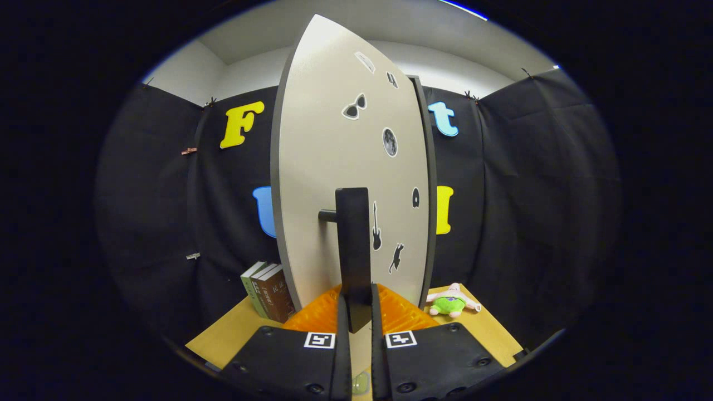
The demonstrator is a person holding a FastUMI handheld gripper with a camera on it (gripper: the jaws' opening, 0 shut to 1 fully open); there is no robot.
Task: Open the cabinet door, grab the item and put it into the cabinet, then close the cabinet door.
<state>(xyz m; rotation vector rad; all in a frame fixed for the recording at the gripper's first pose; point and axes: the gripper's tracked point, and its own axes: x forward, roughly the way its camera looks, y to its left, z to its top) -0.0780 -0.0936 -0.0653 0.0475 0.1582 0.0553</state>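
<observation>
The claw (356,312) was clamped on the black upright bar handle (352,245) of the pale sticker-dotted cabinet door (334,156), probably to swing it; the green plush toy (450,303) waited on the wooden surface (490,328) beside the cabinet

So the gripper (356,312) is a chunky two-part thing: each side has a wide, flat, matte body plate with angled corners, kind of like a pair of wedges. There are round screw heads dotted along the edges of both plates. Each one carries a small square tag near its inner top corner, white with a blocky black pattern. Narrow upright fingers (341,334) run along the inner edges, and ribbed pads sit ahead of the plates.
</observation>
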